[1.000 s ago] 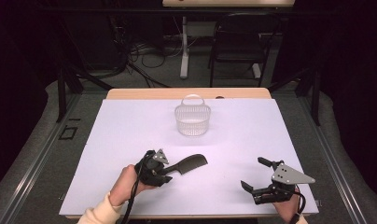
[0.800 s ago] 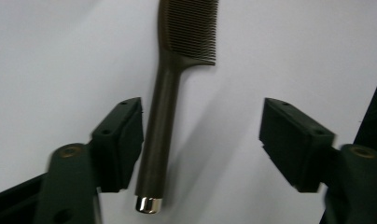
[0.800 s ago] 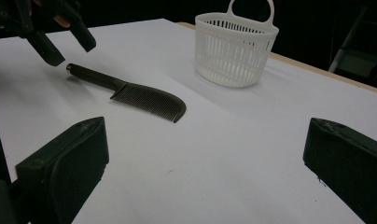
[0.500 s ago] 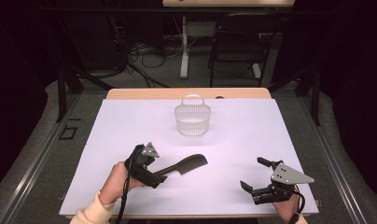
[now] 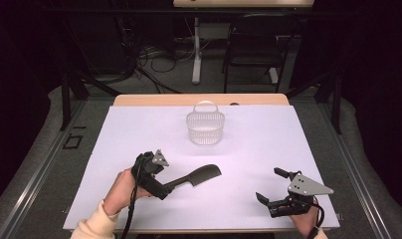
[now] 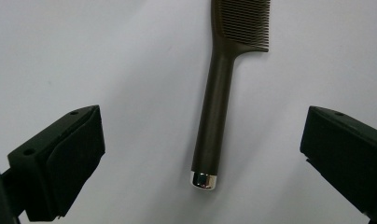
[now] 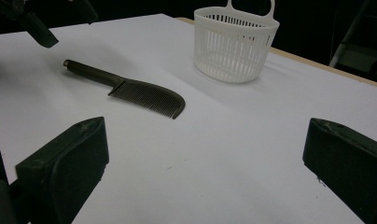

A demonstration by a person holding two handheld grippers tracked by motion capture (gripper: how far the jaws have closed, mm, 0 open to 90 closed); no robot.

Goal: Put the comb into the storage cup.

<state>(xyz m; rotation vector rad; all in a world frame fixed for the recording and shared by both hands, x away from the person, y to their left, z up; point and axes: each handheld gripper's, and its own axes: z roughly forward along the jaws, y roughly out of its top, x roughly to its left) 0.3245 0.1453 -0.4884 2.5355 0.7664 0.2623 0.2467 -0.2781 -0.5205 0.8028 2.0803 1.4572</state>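
Both tongs wide apart, empty; comb (image 6: 214,116) handle btwn left tongs (image 6: 200,154) jaws, untouched.

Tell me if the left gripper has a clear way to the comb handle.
Probably yes. The left gripper is open, its jaws either side of the comb handle, which lies flat on the white table; nothing sits between them. The basket stands well beyond.

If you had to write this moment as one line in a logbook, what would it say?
left gripper: open, over comb handle | comb: flat on table | basket: upright, beyond comb | right gripper: open, holding nothing
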